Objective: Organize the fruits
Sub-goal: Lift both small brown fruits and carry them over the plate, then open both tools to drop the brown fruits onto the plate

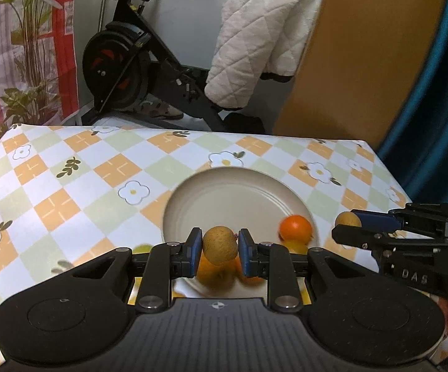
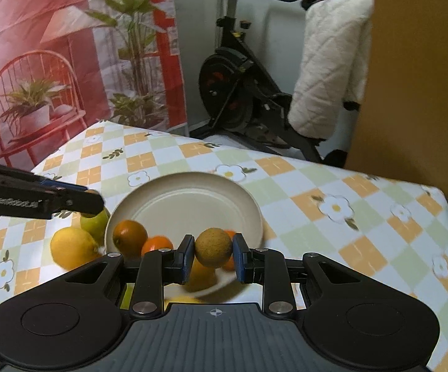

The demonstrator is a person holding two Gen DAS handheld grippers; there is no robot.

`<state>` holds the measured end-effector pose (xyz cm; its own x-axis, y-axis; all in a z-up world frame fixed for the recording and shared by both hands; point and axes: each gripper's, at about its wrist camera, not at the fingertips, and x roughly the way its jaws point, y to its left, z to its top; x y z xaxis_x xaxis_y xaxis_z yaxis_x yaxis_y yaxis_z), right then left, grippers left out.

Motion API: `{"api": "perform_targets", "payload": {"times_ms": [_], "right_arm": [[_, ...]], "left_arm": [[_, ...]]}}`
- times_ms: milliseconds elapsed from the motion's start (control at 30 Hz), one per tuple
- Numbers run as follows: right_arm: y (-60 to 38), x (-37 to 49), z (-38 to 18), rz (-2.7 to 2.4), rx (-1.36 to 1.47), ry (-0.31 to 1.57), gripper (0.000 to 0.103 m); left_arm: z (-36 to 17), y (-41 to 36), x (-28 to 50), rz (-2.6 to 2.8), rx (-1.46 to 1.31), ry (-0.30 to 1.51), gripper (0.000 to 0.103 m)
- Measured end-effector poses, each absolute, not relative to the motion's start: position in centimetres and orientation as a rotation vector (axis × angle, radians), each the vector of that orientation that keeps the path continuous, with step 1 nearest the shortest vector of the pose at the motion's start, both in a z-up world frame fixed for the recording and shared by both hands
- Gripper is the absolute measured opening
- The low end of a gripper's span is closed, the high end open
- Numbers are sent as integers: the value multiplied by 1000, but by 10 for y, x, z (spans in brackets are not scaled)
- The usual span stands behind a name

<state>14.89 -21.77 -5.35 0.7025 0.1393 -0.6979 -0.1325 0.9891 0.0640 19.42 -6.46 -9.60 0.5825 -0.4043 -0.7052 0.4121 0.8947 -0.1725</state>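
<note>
My left gripper is shut on a small round brown fruit, held above the near rim of a cream plate. An orange lies on the plate's right side, with a yellow fruit just below it. My right gripper is shut on a second brown fruit over the plate. Two oranges lie in the plate's near left part. A lemon and a green fruit rest on the cloth left of it.
The table wears a checked flower-print cloth. Beyond its far edge stand an exercise bike, a white quilted cover and a brown panel. Each gripper shows in the other's view: the right gripper, the left gripper.
</note>
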Motion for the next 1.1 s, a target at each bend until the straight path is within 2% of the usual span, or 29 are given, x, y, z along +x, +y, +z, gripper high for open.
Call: {"api": "perform_targets", "payload": {"times_ms": [500,1100], "right_arm": [[-206,244,-91,194,-74,871,24],[-219,254,-119,147,-32,940,25]], "left_arm": [[-125,-71,257,-443,53,895,27],[-146,-86,266,-448,80,956,27]]}}
